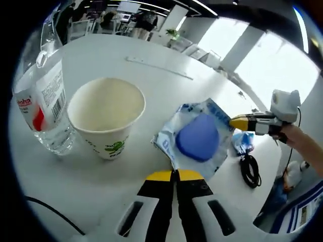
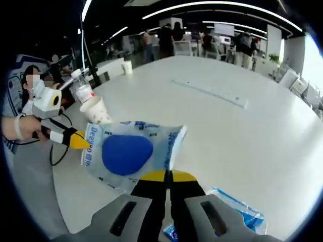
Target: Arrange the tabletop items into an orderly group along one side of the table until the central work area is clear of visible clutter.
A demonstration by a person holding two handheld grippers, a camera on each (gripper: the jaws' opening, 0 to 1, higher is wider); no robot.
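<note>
A white and blue plastic packet (image 1: 198,137) with a round blue pad inside hangs just above the white table (image 1: 151,91), stretched between both grippers. My left gripper (image 1: 174,175) is shut on its near corner. My right gripper (image 1: 237,122) comes in from the right and pinches the opposite edge. In the right gripper view the packet (image 2: 128,154) rises from my right gripper (image 2: 168,175), shut on its lower edge, while the left gripper (image 2: 76,141) grips its left side. A paper cup (image 1: 106,113) and a clear water bottle (image 1: 43,96) stand left of the packet.
A second blue packet (image 2: 237,210) lies on the table by my right gripper. A black cable (image 1: 250,171) coils near the table edge. A long pale strip (image 2: 209,92) lies mid-table, and another cup (image 2: 127,67) stands at the far edge. People stand beyond.
</note>
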